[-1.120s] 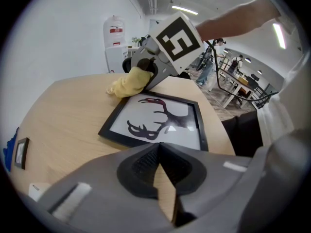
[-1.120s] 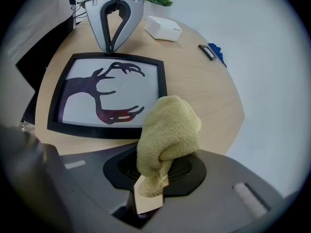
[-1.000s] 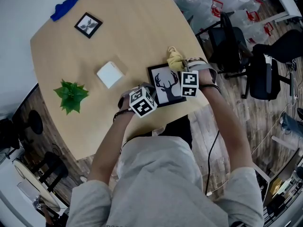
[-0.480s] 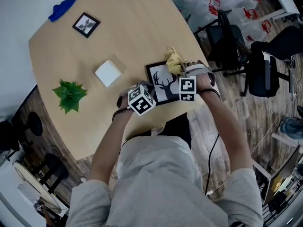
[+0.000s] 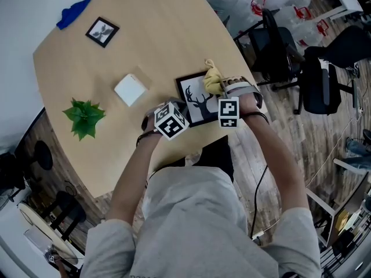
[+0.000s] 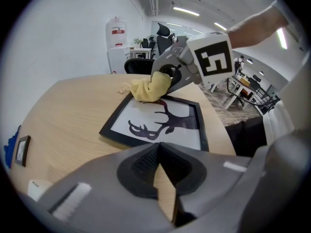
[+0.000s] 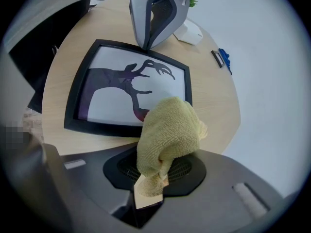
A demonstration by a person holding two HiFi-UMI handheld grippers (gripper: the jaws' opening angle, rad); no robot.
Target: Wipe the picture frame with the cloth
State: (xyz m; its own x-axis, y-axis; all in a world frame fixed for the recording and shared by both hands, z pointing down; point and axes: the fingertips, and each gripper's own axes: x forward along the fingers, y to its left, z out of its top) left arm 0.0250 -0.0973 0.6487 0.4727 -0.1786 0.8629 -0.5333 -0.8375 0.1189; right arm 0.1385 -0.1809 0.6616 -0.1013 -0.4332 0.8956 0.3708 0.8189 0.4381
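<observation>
- Plainly the step in hand is the wipe itself, and I judge it only partly done. The cloth (image 7: 167, 127) covers one corner of the picture frame (image 7: 129, 89), and the rest of the glass lies bare.
- On the left, the job is bracing. The left tool (image 6: 159, 154) should bear down at the frame's edge so the frame cannot skate across the smooth tabletop (image 5: 151, 33) under the rubbing.
- On the right, the wad should ride flat on the glass with light, even pressure. Overlapping strokes should run from the corner beneath it across toward the left tool, then round the black border.
- The hard tips of the right tool (image 7: 148, 188) should stay above the wad and never touch the glass.
- The left tool is pressed together at its tips, with nothing between them. The frame lies flat just ahead of it, its nearest border right at the tips. I cannot tell whether the tips press on the border or on the tabletop beside it.
- The right tool is clamped tight on the tail of the yellow cloth. The wad bulges out ahead of its tips and appears to rest on the frame's nearest corner, covering the border and the foot of the deer print.
</observation>
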